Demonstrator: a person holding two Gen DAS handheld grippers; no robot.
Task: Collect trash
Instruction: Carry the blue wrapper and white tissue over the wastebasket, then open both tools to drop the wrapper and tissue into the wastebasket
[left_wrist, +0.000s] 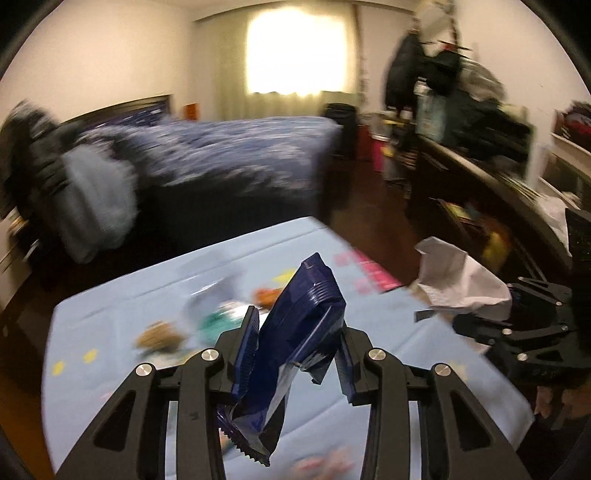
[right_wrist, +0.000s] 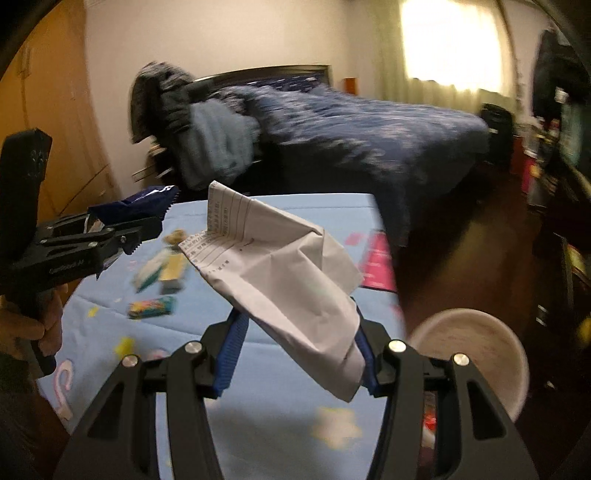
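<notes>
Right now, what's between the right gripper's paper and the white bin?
Nothing: the right wrist view shows the crumpled paper in the right gripper, the white bin to its right, only mat edge and dark floor between.

Both cameras ride just behind their tools, looking forward and slanting down along the fingers, so each view has its own tool close at the bottom edge. The left one looks over the left tool (left_wrist: 295, 354) across the pale blue counter (left_wrist: 110, 332) toward the bed (left_wrist: 229, 155) and the bright window (left_wrist: 295, 51), and catches the right tool (left_wrist: 517, 325) at its right edge. The right one sits over the right tool (right_wrist: 295, 354), faces much the same way, and shows the left tool (right_wrist: 136, 229) at its left edge. Both views share the counter (right_wrist: 258, 406), the bed (right_wrist: 369, 129) and the window (right_wrist: 450, 40).
</notes>
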